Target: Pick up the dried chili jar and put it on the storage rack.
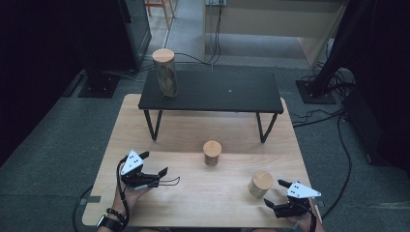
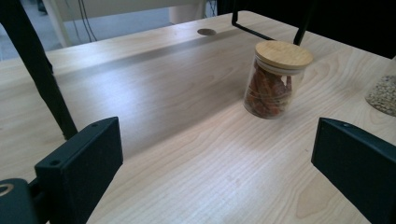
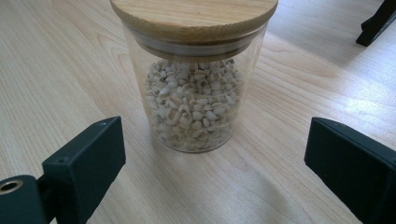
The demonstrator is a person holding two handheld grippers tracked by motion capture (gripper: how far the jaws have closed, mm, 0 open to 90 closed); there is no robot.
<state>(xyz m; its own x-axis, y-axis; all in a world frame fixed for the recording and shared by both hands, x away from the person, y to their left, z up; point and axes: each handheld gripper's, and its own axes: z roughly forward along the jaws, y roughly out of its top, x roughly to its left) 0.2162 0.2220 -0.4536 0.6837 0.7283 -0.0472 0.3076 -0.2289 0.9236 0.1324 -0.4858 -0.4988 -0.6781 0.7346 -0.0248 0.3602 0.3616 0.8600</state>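
Three glass jars with wooden lids are in view. A short jar of reddish-brown pieces [image 1: 212, 152] [image 2: 275, 79] stands mid-table. A short jar of pale grains [image 1: 260, 183] [image 3: 192, 74] stands near the front right. A tall jar [image 1: 165, 72] stands on the left end of the black shelf [image 1: 217, 94]. My left gripper [image 1: 153, 164] [image 2: 217, 175] hovers open at the front left, the reddish jar ahead and to its right. My right gripper [image 1: 275, 193] [image 3: 215, 170] is open just short of the grain jar, which sits between and beyond its jaws.
The wooden table [image 1: 193, 193] carries the low black shelf on thin metal legs [image 1: 153, 124]. Cables trail on the grey floor at the right [image 1: 333, 121]. A grain jar's edge [image 2: 385, 93] shows at the right border of the left gripper view.
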